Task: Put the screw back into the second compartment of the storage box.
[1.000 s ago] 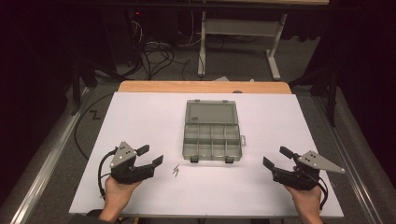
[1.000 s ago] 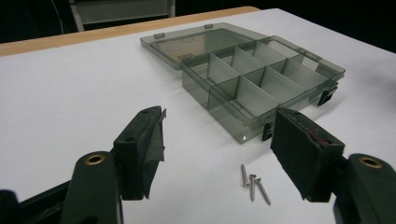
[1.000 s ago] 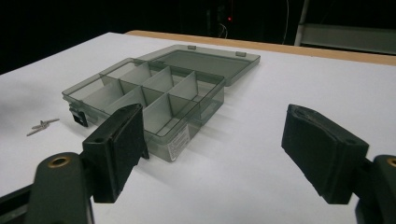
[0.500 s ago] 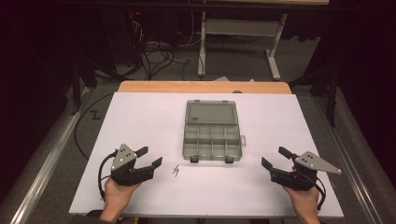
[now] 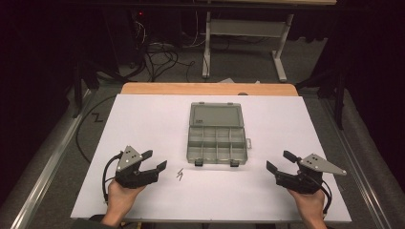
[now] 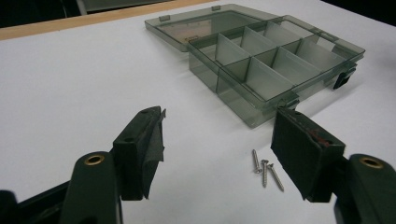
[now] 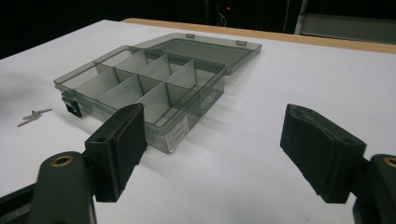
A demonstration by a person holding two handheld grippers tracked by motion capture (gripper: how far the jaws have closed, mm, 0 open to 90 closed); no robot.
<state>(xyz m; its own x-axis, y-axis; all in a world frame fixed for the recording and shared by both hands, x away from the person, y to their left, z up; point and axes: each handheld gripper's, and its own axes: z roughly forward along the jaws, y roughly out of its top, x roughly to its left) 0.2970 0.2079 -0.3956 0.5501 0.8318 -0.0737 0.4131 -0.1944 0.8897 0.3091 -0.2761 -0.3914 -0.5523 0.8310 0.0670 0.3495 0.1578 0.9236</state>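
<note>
High view shows two hands low at the near edge of a white table (image 5: 143, 119), one at each side. At the left, the left gripper (image 5: 155, 160) is gripped from behind in the person's left hand (image 5: 122, 196), jaws spread wide and empty, aimed forward and inward. Three small silver screws (image 5: 180, 175) lie in a loose cluster on the table just beyond its fingertips; in the left gripper view they sit just inside its right finger (image 6: 306, 156). Past them stands an open, smoky-grey clear plastic compartment box (image 5: 216, 135), lid laid flat behind. At the right, the right gripper (image 5: 280, 161) is likewise spread and empty, the box ahead of its left finger (image 7: 122, 142).
</note>
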